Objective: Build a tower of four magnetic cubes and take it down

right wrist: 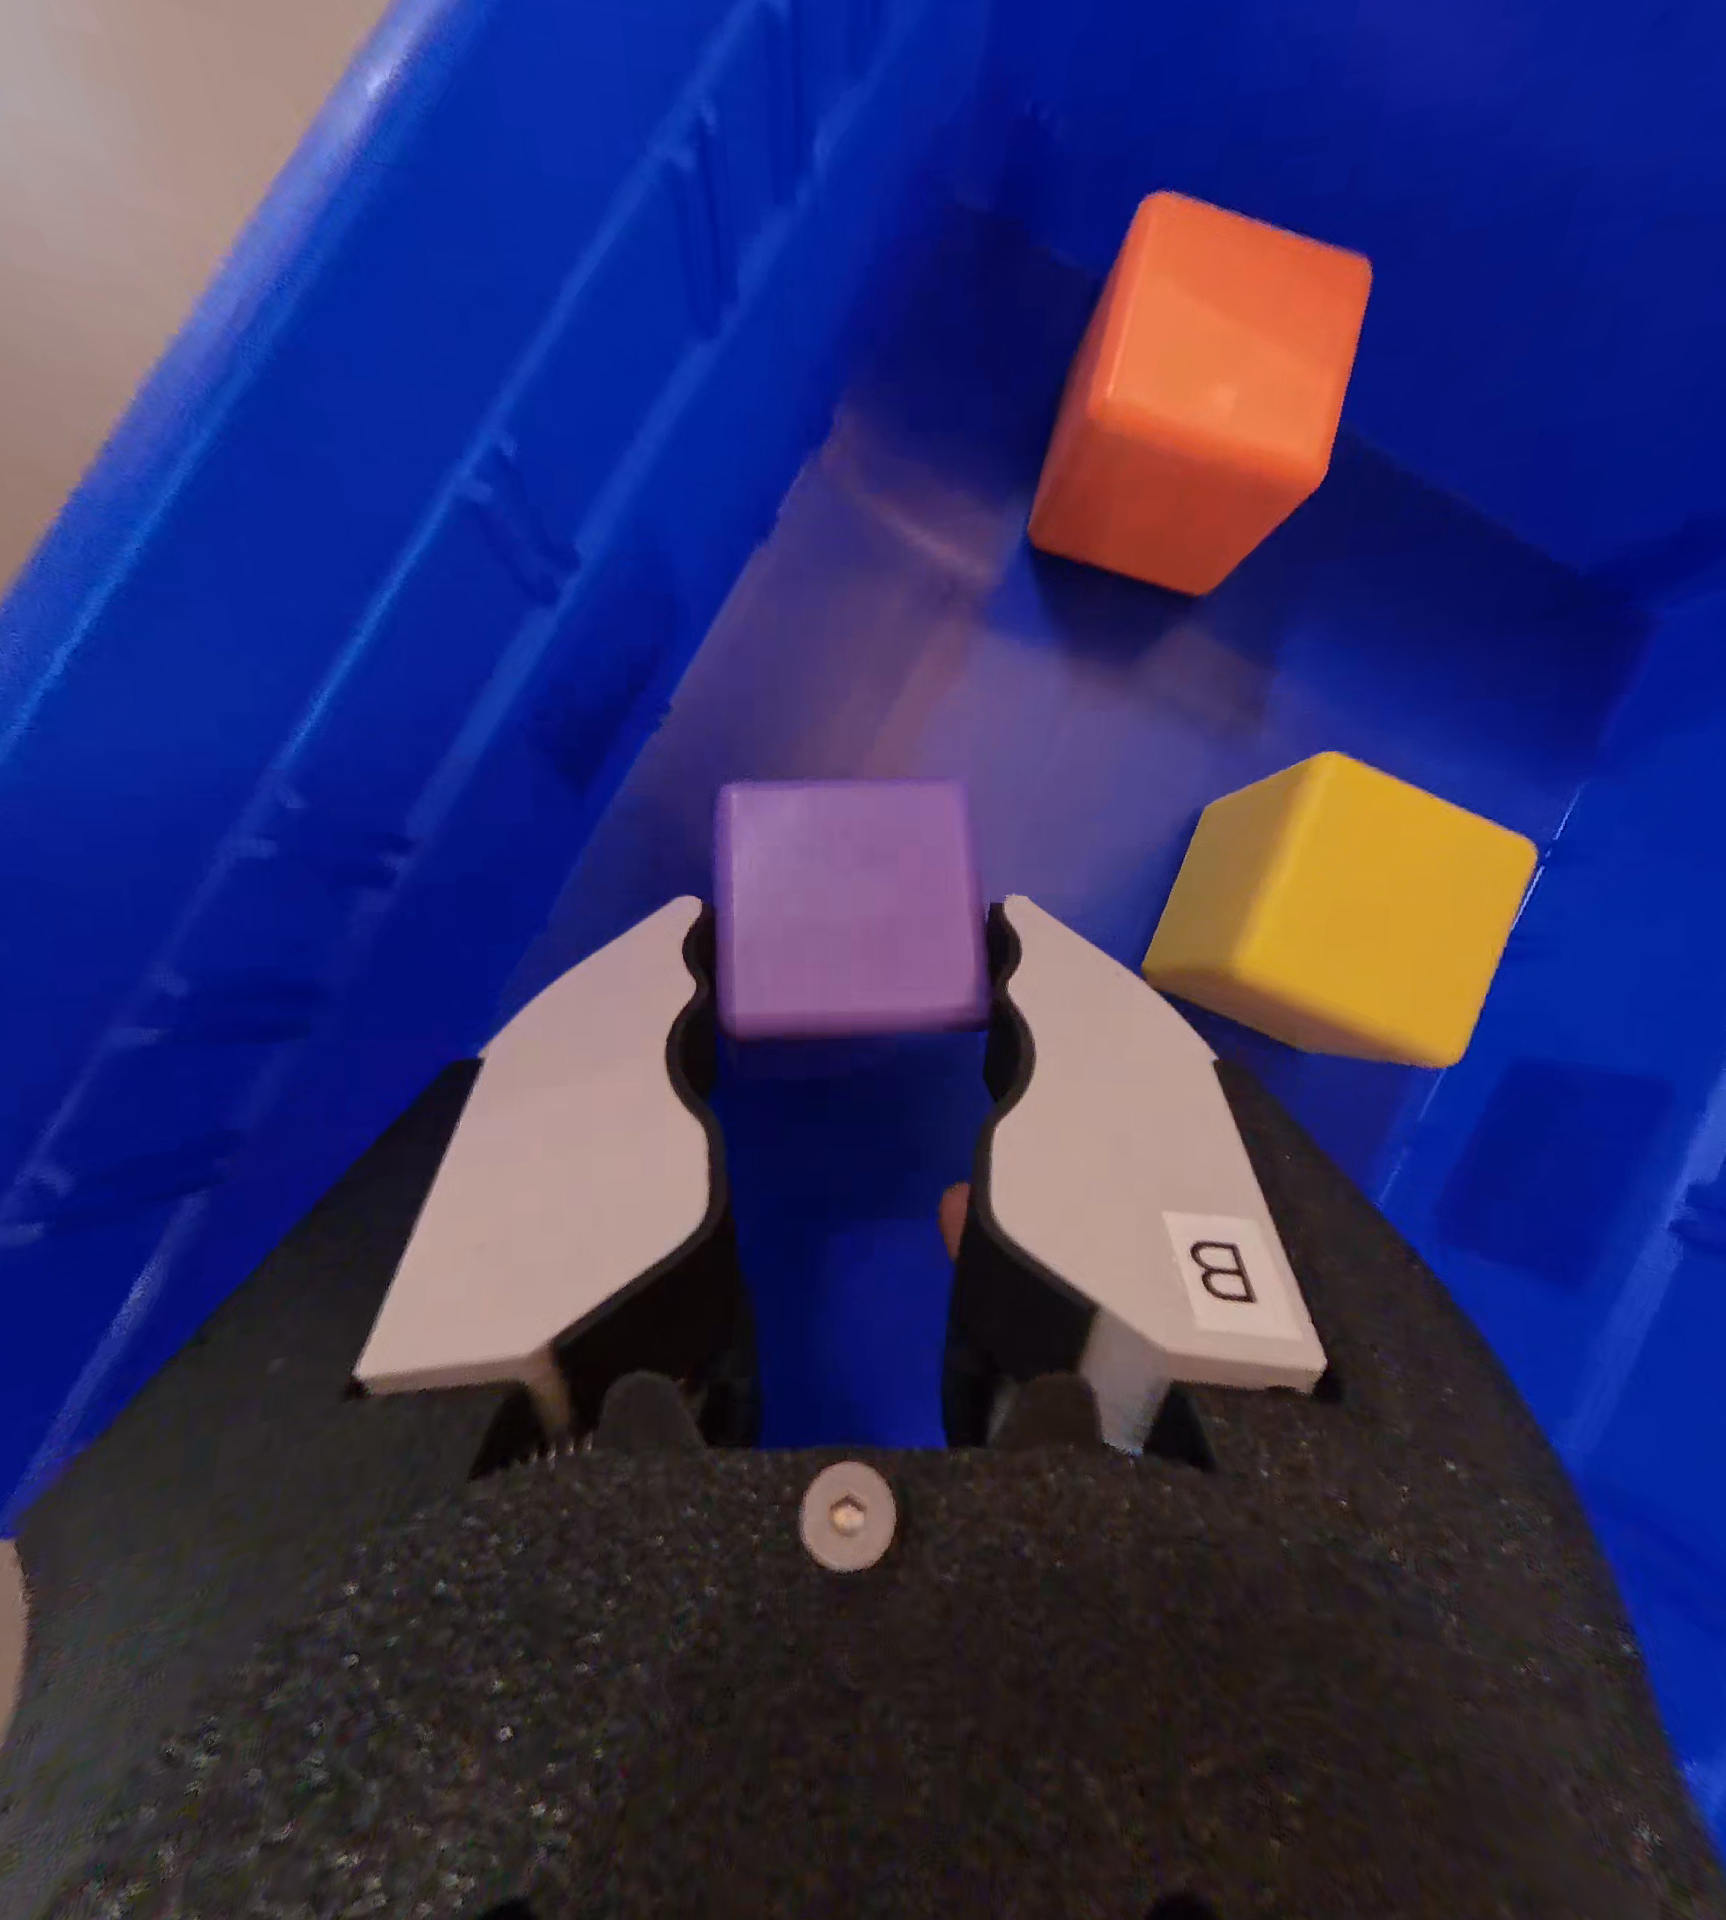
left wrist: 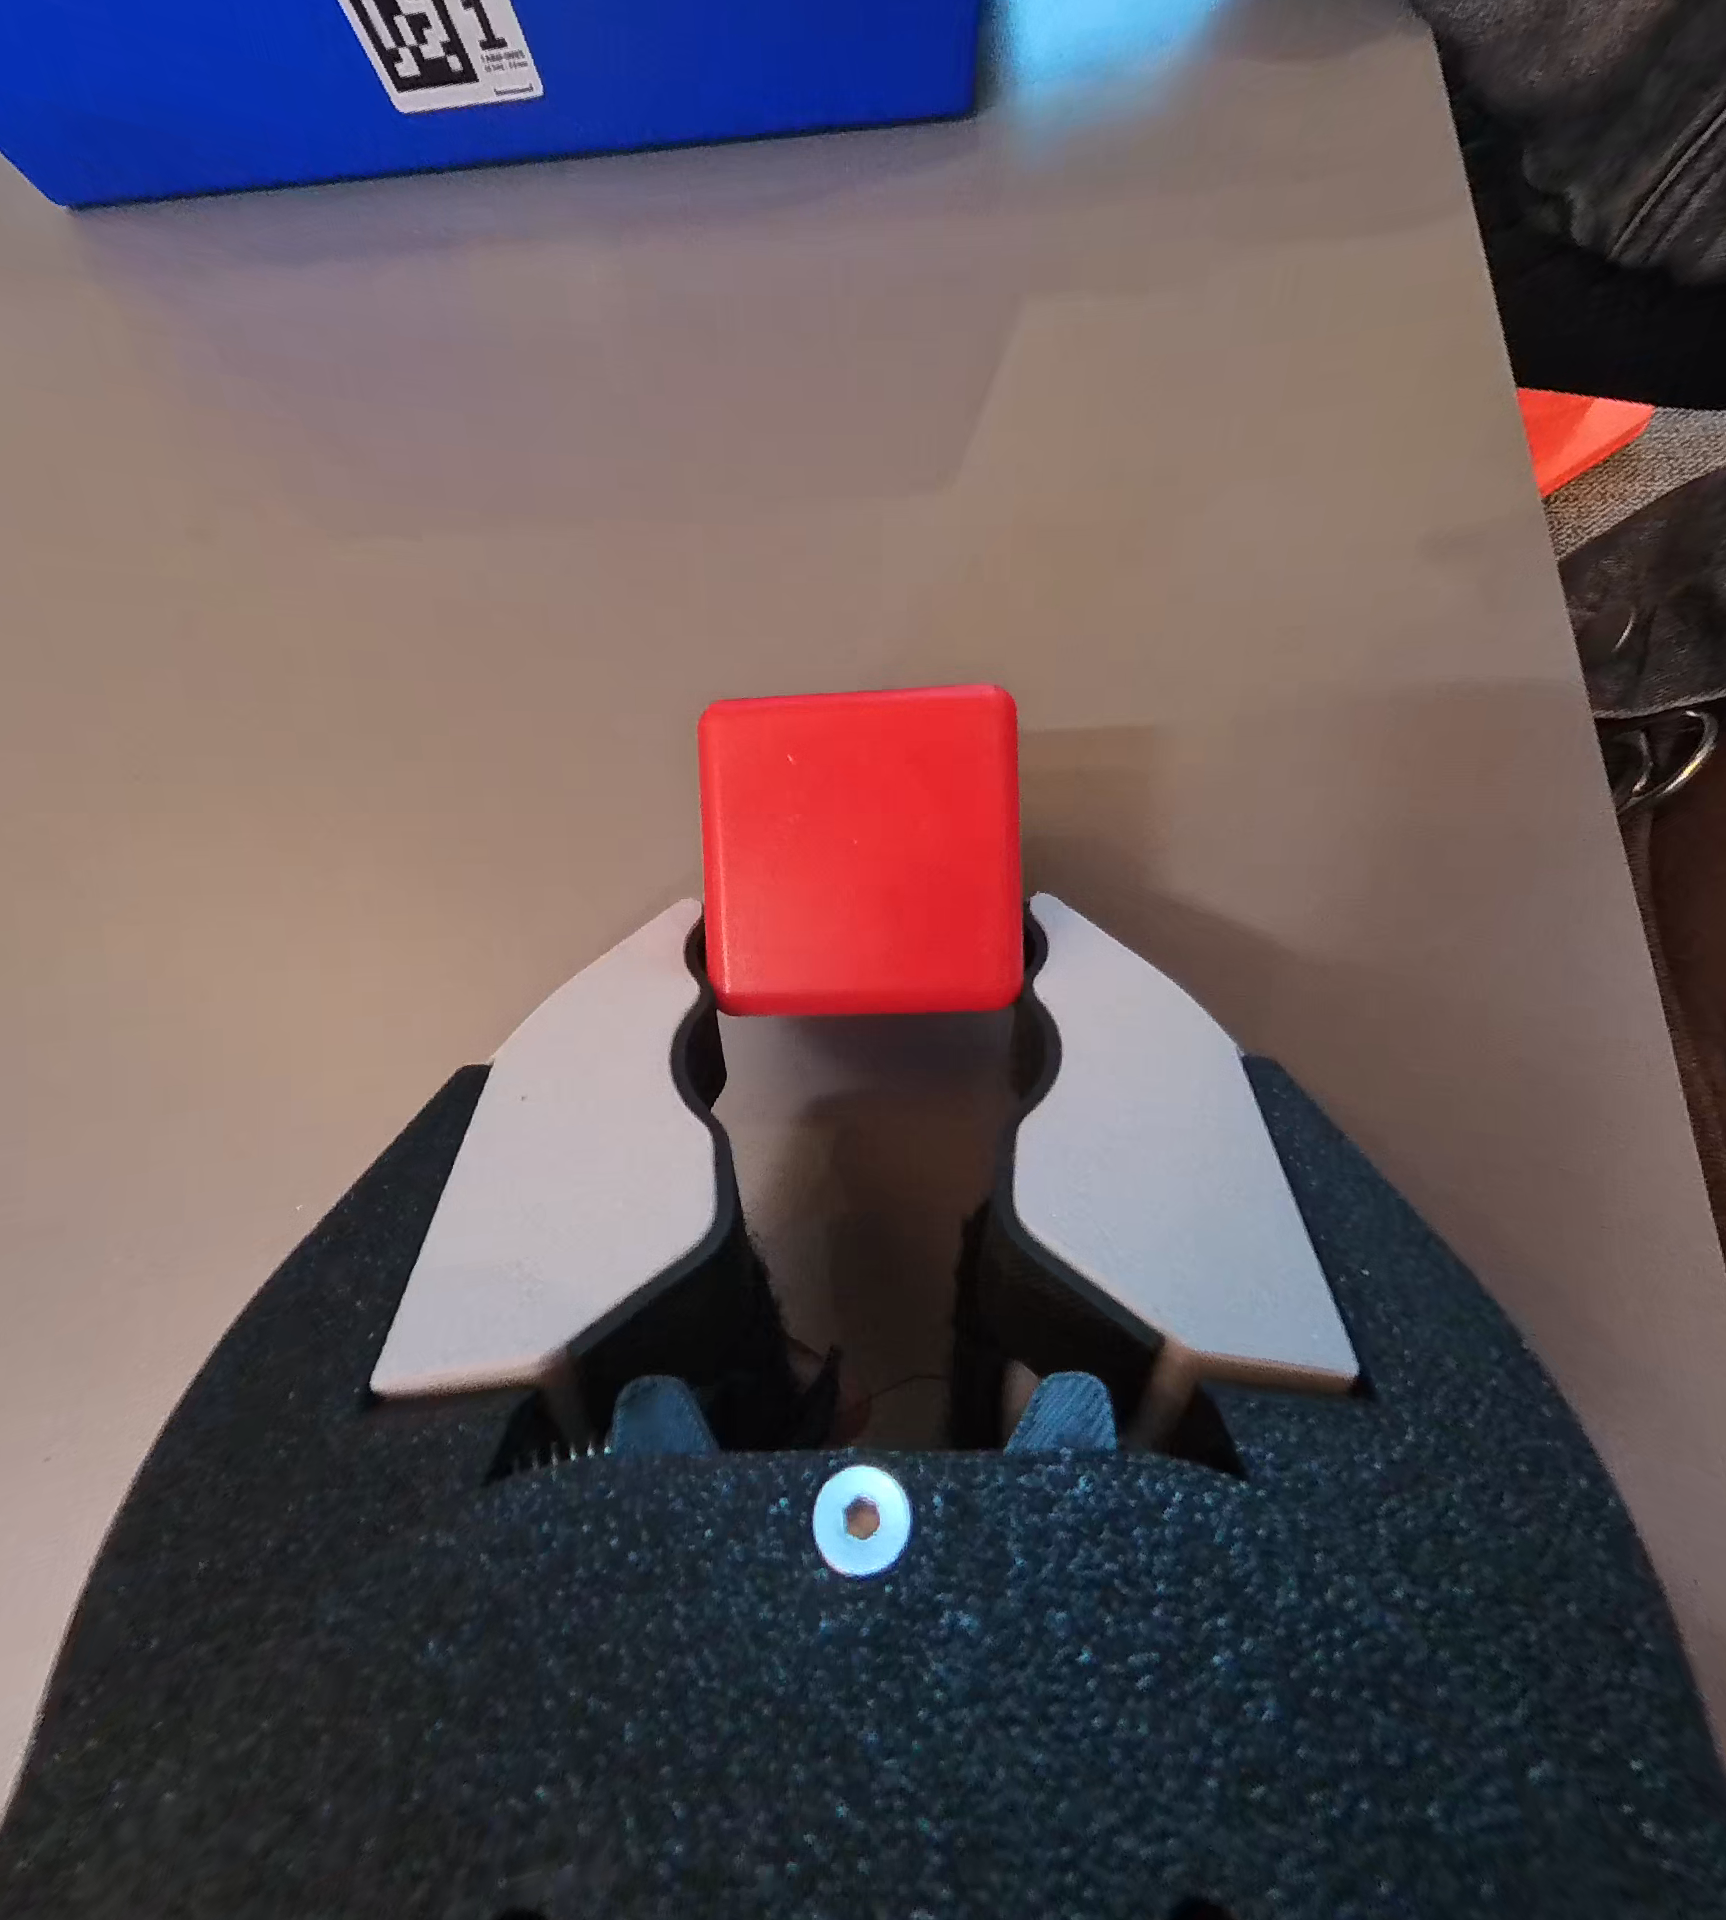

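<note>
Left tool (left wrist: 864,935): we hold the red cube (left wrist: 859,847) centre frame, both pads pressed on its near side faces, over the bare grey surface (left wrist: 423,623); we judge this the tower's base spot.
Right tool (right wrist: 843,940): we clamp the purple cube (right wrist: 848,909) mid-frame inside the blue bin (right wrist: 423,623), gripped low on its sides so its top face stays free for stacking.
Orange cube (right wrist: 1191,395): upper right of the right wrist view, loose on the bin floor.
Yellow cube (right wrist: 1337,914): right of centre, just beside the right tool, apart from it.
Stage: we judge the build barely begun, with no cubes joined yet.
</note>
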{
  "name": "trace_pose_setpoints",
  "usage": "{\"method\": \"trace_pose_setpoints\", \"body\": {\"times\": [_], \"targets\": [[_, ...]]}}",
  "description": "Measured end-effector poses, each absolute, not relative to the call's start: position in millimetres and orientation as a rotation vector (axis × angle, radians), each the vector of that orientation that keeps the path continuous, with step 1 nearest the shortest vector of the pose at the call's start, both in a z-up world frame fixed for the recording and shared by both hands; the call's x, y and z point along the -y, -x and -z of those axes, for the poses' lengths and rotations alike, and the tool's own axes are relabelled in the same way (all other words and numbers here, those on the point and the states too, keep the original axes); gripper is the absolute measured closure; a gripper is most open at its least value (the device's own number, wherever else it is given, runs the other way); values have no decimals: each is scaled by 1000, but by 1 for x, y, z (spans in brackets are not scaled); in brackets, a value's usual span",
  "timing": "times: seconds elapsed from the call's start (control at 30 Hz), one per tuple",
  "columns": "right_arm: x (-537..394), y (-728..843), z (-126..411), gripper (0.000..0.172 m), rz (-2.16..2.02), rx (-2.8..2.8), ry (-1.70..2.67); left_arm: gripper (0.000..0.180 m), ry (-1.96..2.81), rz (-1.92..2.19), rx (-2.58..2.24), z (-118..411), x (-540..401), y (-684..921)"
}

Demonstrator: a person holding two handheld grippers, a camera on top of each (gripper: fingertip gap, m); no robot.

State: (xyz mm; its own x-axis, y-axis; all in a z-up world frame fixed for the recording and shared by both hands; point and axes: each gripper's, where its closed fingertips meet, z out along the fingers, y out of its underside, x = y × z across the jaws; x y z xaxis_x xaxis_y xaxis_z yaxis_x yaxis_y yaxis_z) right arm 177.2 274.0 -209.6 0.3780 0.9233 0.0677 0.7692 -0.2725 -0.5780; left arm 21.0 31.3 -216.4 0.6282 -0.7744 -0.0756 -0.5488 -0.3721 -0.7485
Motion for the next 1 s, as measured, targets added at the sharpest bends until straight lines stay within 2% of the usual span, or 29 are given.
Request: {"method": "trace_pose_setpoints", "body": {"times": [0.07,0.2,0.37,0.47,0.53,0.6,0.8,0.9,1.0], "targets": [[-271,-181,213,122,-383,1477,2141,127,2078,372,-1034,217,-31,-21],[-274,-185,198,110,-390,1424,2118,127,2077,372,-1038,217,-31,-21],[-259,-169,112,101,-553,1252,1813,127,2081,381,-1042,218,-31,-22],[-200,-138,64,102,-759,1371,1530,127,2097,380,-1051,220,-30,-22],[-156,-116,56,101,-839,1519,1397,127,2099,385,-1059,221,-29,-23],[-117,-94,63,99,-886,1681,1295,127,2101,396,-1056,220,-29,-24],[-41,-36,131,95,-972,2090,1196,91,2011,535,-999,199,-26,-34],[-32,-21,165,96,-961,2187,1262,64,1895,650,-921,173,-24,-39],[-27,-15,184,97,-896,2241,1279,52,1769,715,-814,145,-27,-34]]}}
